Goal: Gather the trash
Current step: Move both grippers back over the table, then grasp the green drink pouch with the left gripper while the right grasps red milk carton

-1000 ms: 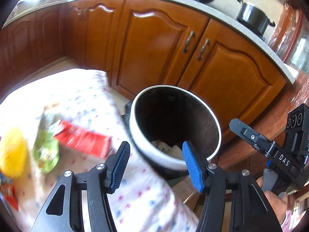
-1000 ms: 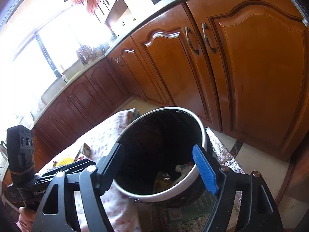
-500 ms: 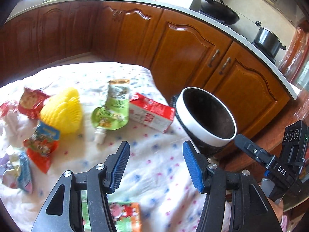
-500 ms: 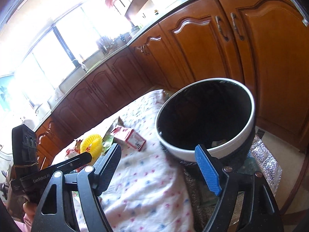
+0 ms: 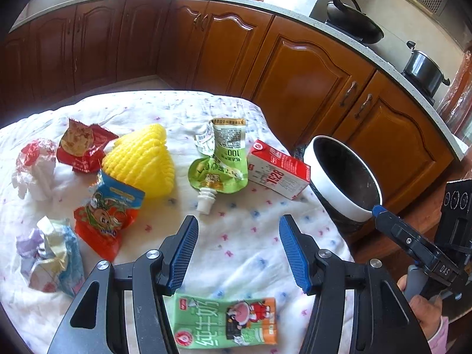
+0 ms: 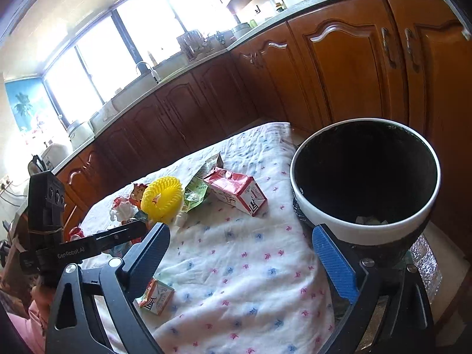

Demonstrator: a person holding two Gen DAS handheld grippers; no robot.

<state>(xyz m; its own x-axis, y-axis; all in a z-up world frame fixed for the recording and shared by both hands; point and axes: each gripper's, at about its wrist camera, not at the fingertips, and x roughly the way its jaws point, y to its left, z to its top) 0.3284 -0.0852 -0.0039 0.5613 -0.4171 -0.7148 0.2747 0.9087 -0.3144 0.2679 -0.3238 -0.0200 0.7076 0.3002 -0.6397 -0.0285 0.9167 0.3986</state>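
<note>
Trash lies on a white dotted cloth (image 5: 250, 244): a red milk carton (image 5: 277, 174), a green spout pouch (image 5: 219, 159), a yellow foam net (image 5: 141, 162), an orange snack bag (image 5: 109, 215) and crumpled wrappers (image 5: 50, 259). My left gripper (image 5: 238, 227) hovers open over bare cloth, and a green milk carton (image 5: 227, 321) lies just below its fingers. The white-rimmed black bin (image 6: 368, 231) stands off the cloth's right edge. My right gripper (image 6: 240, 233) is beside the bin, its jaws opening with nothing between them. The red carton (image 6: 236, 190) and yellow net (image 6: 160, 197) lie beyond it.
Brown kitchen cabinets (image 5: 295, 88) run behind the table and bin. On the counter stand a wok (image 5: 354, 20) and a pot (image 5: 421, 70). A small carton (image 6: 156, 295) lies under the right gripper's left finger. A hand (image 5: 421, 315) holds the right gripper's handle.
Both views have swung left from the bin to the cloth, bringing the trash into sight. The right gripper's jaws stand wider than before. The left jaws have kept their gap.
</note>
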